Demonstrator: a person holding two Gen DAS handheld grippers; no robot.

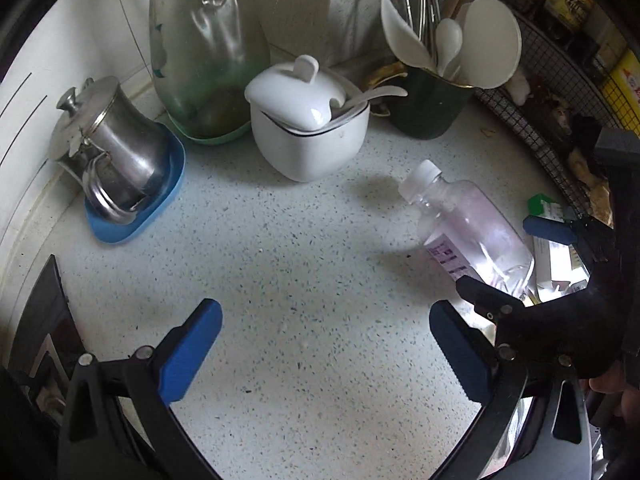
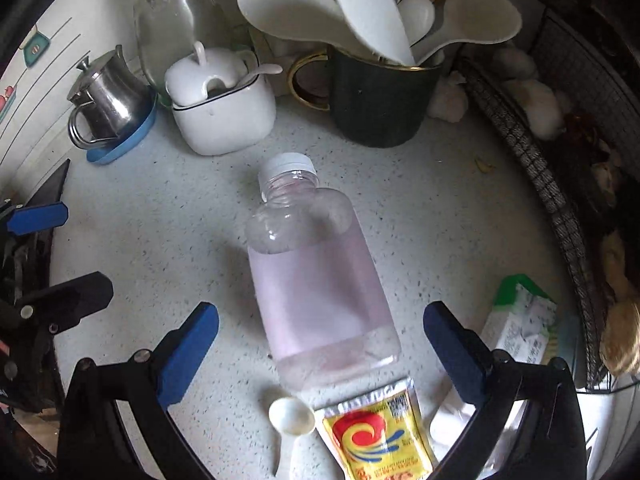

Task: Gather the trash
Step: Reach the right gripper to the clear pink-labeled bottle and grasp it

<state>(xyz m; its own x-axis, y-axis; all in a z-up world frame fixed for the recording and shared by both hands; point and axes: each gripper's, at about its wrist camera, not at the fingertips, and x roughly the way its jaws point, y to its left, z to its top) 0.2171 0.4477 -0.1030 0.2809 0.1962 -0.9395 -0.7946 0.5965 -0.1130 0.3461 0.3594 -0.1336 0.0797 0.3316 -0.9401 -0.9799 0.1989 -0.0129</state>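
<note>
Right gripper (image 2: 320,354) spread wide, blue pads either side of one clear plastic bottle with white cap and pale pink label (image 2: 316,280), not touching it; the bottle lies on the speckled white countertop (image 2: 180,232), cap toward frame top. Left gripper (image 1: 326,344) also released, nothing between its pads, over bare counter at lower centre of the left view; the same bottle shows there at right (image 1: 468,228), just beyond the right pad.

Trash count near the right gripper: one yellow-red foil sachet (image 2: 376,436) at bottom centre touching the bottle base, one small white plastic scoop (image 2: 291,424) just left of it, one green-white carton (image 2: 520,320) at right, just outside the right finger.

Open room: clear counter left of the bottle and in front of the cap. Right side hemmed by a black wire mesh basket (image 2: 532,168).

Back row, frame top: one dark green mug with gold handle (image 2: 380,100) holding white spoons, one white lidded ceramic sugar pot (image 2: 224,108), one steel lidded jug (image 2: 106,100) on a blue coaster, one tall clear glass jar (image 1: 204,44) upper left in the left view
</note>
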